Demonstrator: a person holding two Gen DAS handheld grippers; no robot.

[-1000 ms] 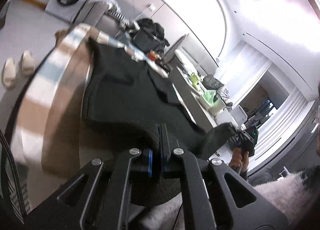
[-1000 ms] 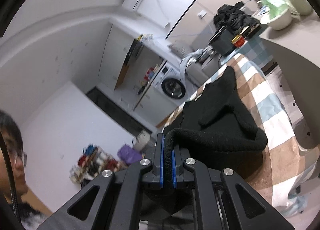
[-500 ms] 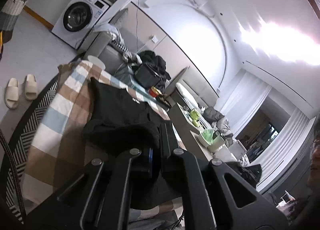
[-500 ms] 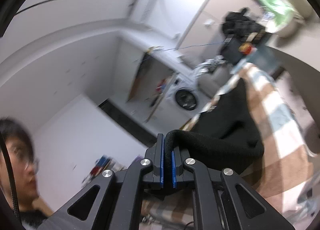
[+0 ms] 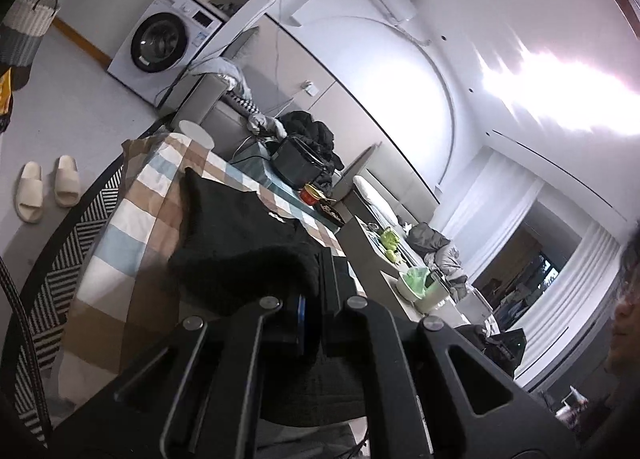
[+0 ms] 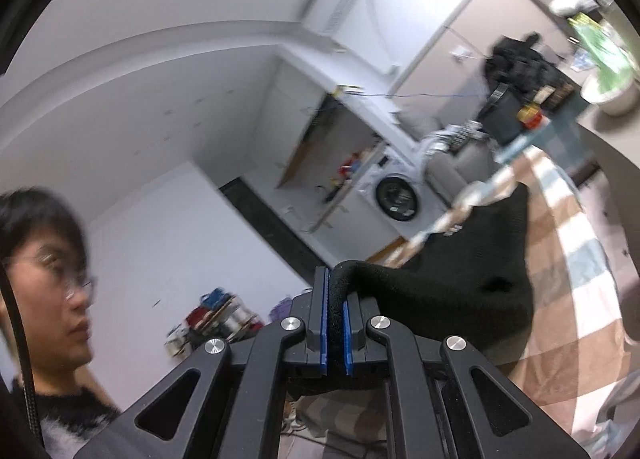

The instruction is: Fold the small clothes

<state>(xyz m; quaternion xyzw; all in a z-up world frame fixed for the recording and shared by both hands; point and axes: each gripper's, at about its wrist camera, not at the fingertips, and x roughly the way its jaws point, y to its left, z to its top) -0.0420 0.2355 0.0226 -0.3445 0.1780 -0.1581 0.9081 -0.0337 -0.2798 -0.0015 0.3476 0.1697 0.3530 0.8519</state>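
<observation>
Left wrist view: left gripper (image 5: 314,311), matte black with blue pads, jaws pressed together on a thick fold of the black garment (image 5: 240,243), a coarse knit, soft and bulky. Right gripper (image 6: 336,323), same build, jaws pinching a rolled, rope-like edge of the same knit (image 6: 460,283). Between the two grips the garment's near edge is lifted; its far part lies spread on the checked cloth (image 5: 132,219), smooth squares of tan, white and pale blue. Beyond: white washing machine (image 5: 160,43) with round dark door; pair of pale moulded slippers (image 5: 46,187) on the floor; zigzag-striped rug (image 5: 52,283).
</observation>
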